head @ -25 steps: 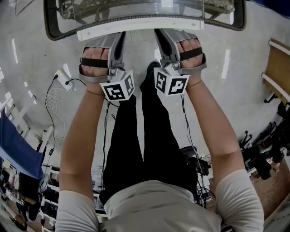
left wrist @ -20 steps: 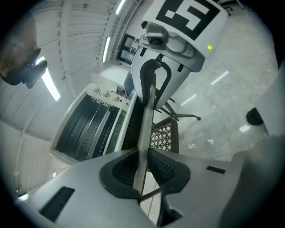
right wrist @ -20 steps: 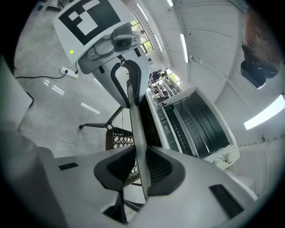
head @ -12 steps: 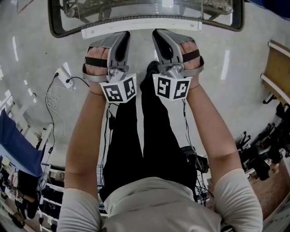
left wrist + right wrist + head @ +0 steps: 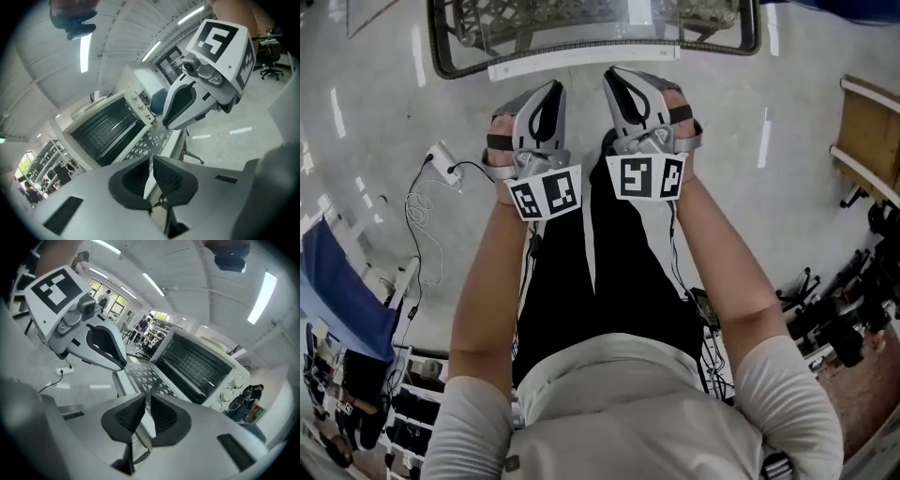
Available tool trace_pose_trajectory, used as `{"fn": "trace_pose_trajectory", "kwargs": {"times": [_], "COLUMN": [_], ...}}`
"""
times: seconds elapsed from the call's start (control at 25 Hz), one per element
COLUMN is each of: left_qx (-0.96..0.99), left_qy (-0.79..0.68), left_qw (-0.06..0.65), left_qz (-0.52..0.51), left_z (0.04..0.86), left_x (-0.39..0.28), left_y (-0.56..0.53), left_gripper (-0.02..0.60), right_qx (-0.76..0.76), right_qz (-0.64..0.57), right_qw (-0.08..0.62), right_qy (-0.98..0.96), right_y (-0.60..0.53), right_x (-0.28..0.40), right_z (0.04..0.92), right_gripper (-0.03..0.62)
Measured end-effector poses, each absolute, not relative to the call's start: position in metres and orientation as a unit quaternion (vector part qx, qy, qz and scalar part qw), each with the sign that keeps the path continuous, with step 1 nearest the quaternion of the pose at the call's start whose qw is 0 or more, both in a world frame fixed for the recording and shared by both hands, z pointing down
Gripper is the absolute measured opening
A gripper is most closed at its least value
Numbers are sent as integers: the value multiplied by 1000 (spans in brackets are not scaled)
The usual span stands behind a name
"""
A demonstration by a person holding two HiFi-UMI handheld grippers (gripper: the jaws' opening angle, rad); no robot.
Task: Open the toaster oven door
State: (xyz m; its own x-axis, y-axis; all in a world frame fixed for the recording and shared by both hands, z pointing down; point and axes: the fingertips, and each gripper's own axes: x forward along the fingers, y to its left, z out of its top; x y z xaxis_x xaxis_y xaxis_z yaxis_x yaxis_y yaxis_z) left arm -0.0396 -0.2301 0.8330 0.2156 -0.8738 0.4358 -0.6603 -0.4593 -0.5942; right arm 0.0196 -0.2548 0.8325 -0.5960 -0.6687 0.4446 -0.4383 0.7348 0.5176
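1. Counts: 1 toaster oven (image 5: 101, 129), 1 door (image 5: 581, 23), 1 white handle bar (image 5: 581, 62), 2 hand-held grippers, 1 power strip (image 5: 441, 159) w/ a white cable on the floor.
2. Oven sits straight ahead of the person, at the top edge of the head view. Its dark cavity, w/ a wire rack inside, faces the person.
3. Door is already down, lying approx. flat. Its patterned glass faces up and the handle edge is nearest the person.
4. Door's long axis runs left-right across the head view, and the handle bar is parallel to it.
5. Control knobs (image 5: 230, 392) sit on the end panel at the person's right. Exact no. is hard to tell.
6. Left hand-held gripper (image 5: 150, 171): pads drawn together w/ only a thin slit and nothing clamped. Its tip is just short of the handle, not touching.
7. Right hand-held gripper (image 5: 146, 411): same state, pads closed to a slit and empty. Its tip is just under the handle's mid part.
8. Both grippers are side by side, near each other, tips aimed at the handle edge w/ marker cubes toward the person.
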Motion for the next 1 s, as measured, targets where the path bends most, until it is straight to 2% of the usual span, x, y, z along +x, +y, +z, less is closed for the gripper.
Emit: {"fn": "trace_pose_trajectory", "kwargs": {"times": [0.16,0.36,0.64,0.88,1.0], "left_qx": [-762,-758,-772,-776,-786], "left_qy": [524,564,591,595,592], "left_qw": [145,117,27,8,28], "left_qz": [-350,-305,-234,-208,-176], "left_z": [779,693,590,515,478], "left_x": [-57,-80,-109,-113,-112], "left_y": [-238,-240,-213,-167,-148], "left_gripper": [18,15,15,15,15], "right_qx": [340,298,267,280,284], "right_qz": [-144,-90,-76,-36,-21], "right_qw": [296,261,219,172,147], "right_qy": [-881,-914,-935,-944,-947], "right_y": [-259,-242,-217,-180,-157], "right_x": [18,11,6,8,7], "right_z": [791,722,598,512,471], "right_gripper": [34,18,18,18,18]}}
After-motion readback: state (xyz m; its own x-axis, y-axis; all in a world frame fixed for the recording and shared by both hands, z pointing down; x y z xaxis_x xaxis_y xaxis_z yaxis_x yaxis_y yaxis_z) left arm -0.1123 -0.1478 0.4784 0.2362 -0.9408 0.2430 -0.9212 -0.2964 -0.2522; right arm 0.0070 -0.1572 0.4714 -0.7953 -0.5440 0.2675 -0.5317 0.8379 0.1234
